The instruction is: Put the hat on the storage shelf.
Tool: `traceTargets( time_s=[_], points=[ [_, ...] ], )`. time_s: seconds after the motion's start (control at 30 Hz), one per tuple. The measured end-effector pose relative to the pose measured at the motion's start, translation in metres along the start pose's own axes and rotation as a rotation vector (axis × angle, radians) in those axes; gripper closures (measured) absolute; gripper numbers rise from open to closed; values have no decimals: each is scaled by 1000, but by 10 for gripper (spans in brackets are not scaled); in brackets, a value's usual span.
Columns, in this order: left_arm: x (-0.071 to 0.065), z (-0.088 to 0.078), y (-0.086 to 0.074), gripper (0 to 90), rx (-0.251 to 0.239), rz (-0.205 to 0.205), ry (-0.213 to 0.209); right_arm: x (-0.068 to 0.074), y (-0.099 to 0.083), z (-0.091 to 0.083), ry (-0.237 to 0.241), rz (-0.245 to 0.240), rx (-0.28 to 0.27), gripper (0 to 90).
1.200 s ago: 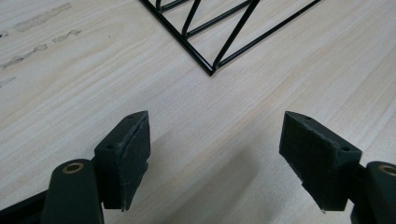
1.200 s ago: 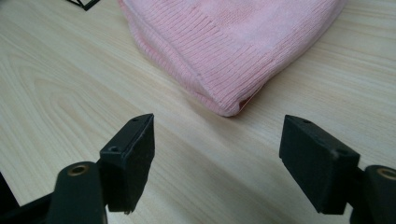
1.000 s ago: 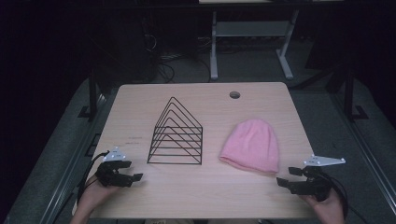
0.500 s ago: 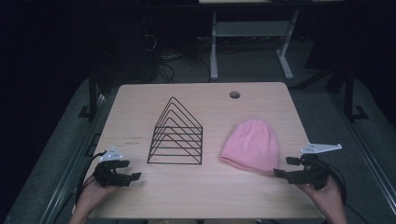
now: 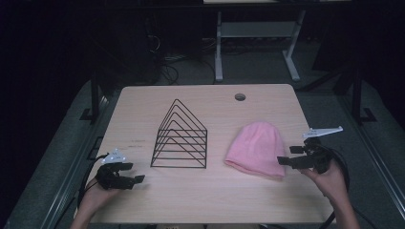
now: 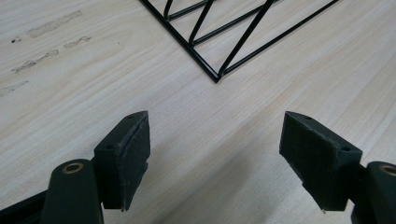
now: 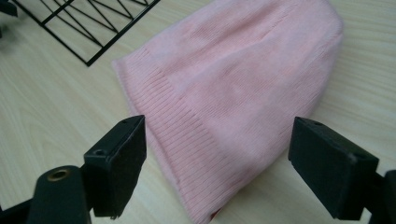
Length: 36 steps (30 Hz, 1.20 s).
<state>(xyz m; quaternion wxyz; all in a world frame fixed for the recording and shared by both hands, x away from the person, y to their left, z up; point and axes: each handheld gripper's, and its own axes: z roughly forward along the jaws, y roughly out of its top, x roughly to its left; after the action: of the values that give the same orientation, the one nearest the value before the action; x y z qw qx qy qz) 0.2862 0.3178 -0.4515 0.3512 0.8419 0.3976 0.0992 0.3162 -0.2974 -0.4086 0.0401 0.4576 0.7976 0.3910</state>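
On the light wooden table (image 5: 210, 195) we see a pink knit beanie (image 5: 256, 148) lying flat, right of centre, its ribbed brim toward the near edge and its rounded crown pointing away. Just left of it stands a black wire rack (image 5: 180, 137), a row of triangular frames on a rectangular base, close to the hat but apart from it. Near the far edge of the tabletop sits a small round grommet hole (image 5: 240, 97).

At the near right, our right hand (image 5: 330, 178) holds the right gripper (image 5: 285, 156) just beside the hat's brim, its tips pointing left toward the fabric. Along its own view, we find its jaws spread wide, nothing between them but air, with the beanie (image 7: 233, 93) lying beyond and beneath the gap; the ribbed band runs diagonally across the lower part of that view. We cannot tell whether either pad touches the knit. A corner of the wire rack (image 7: 88, 28) shows at the upper left there.

At the near left, our left hand (image 5: 95, 198) holds the left gripper (image 5: 132, 172) low over the table, well apart from the hat and near the rack's front left corner. Its jaws also stand wide apart, holding nothing, with bare wood grain between them. In that gripper's view the rack's base corner (image 6: 215, 74) lies ahead on the table (image 6: 93, 79), clear of both pads, and a few faint scuff marks (image 6: 46, 28) show on the wood at the upper left.
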Motion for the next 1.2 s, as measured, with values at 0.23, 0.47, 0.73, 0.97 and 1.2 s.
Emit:
traceTargets(
  time_s=[0.23, 0.47, 0.73, 0.97, 1.2],
  points=[
    [-2, -3, 1, 248, -3, 1, 1, -11, 18, 3, 6, 18, 21, 192],
    [-4, 0, 3, 248, 1, 12, -3, -17, 38, 9, -2, 17, 47, 191],
    [-3, -6, 1, 248, -26, -11, 1, -26, 62, 21, 8, 27, 76, 196],
    [-3, -6, 2, 248, -17, -10, -6, -38, 76, 35, 2, 41, 90, 203],
    [-1, -7, 2, 248, -25, -16, -5, -54, 82, 52, -9, 79, 114, 211]
  ],
)
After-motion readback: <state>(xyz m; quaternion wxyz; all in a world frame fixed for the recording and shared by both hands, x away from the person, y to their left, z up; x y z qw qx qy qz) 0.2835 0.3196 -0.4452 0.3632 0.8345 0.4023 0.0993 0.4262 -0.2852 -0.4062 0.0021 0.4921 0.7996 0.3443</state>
